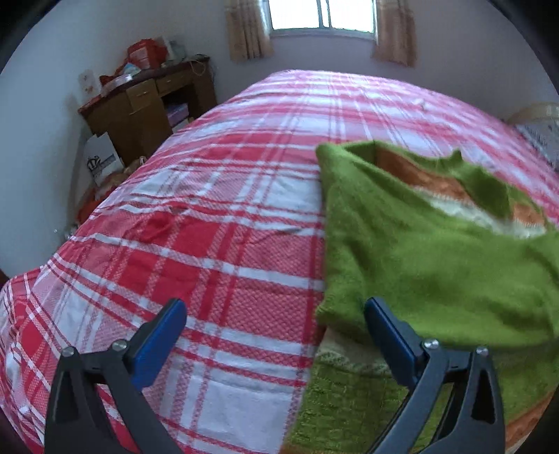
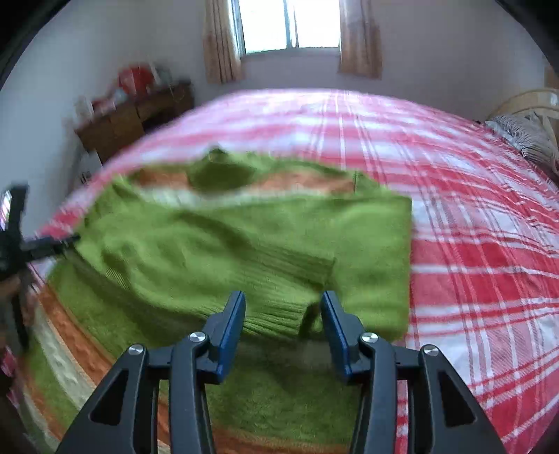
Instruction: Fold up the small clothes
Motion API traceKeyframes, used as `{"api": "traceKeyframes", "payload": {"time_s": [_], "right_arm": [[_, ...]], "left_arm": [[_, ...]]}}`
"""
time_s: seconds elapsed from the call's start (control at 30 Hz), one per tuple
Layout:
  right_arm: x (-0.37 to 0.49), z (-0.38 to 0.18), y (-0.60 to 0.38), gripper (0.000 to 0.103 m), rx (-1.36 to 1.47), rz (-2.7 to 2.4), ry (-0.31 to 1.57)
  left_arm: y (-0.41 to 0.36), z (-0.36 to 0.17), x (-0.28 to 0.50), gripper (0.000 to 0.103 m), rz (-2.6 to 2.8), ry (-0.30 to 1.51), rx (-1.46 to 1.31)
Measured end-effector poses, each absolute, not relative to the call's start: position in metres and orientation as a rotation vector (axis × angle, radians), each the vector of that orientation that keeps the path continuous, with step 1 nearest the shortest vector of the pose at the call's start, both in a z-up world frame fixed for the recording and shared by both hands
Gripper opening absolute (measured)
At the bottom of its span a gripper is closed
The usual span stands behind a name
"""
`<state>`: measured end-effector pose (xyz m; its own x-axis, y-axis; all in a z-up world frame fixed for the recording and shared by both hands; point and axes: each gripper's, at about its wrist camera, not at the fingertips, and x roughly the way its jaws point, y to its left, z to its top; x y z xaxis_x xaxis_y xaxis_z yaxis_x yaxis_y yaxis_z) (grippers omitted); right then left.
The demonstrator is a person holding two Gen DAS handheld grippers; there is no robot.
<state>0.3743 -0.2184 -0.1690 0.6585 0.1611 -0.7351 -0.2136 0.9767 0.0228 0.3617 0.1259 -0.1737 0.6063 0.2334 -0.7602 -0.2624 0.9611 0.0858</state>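
Midway through folding on a red-and-white plaid bedspread (image 1: 216, 223): fuzzy green knitted sweater with orange and cream stripes (image 2: 244, 244), sleeves turned in, final fold pending, left gripper (image 1: 276, 335) and right gripper (image 2: 283, 324) both spread, empty.

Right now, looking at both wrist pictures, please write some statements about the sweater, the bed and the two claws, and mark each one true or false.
1. The green sweater lies on a red and white checked bedspread. True.
2. The left claw is clamped shut on the sweater. False: its fingers stand wide apart and hold nothing.
3. The right claw is open, close to a ribbed green sleeve. True.
4. The sweater is plain green all over. False: it has orange and white stripes.
5. A window with curtains is behind the bed. True.
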Motion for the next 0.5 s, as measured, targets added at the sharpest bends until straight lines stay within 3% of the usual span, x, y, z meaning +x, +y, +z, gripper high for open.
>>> {"api": "traceKeyframes", "payload": {"time_s": [0.5], "right_arm": [[0.365, -0.169, -0.229, 0.049, -0.007, 0.24, 0.83]], "left_arm": [[0.105, -0.163, 0.319, 0.103, 0.242, 0.816, 0.013]]}}
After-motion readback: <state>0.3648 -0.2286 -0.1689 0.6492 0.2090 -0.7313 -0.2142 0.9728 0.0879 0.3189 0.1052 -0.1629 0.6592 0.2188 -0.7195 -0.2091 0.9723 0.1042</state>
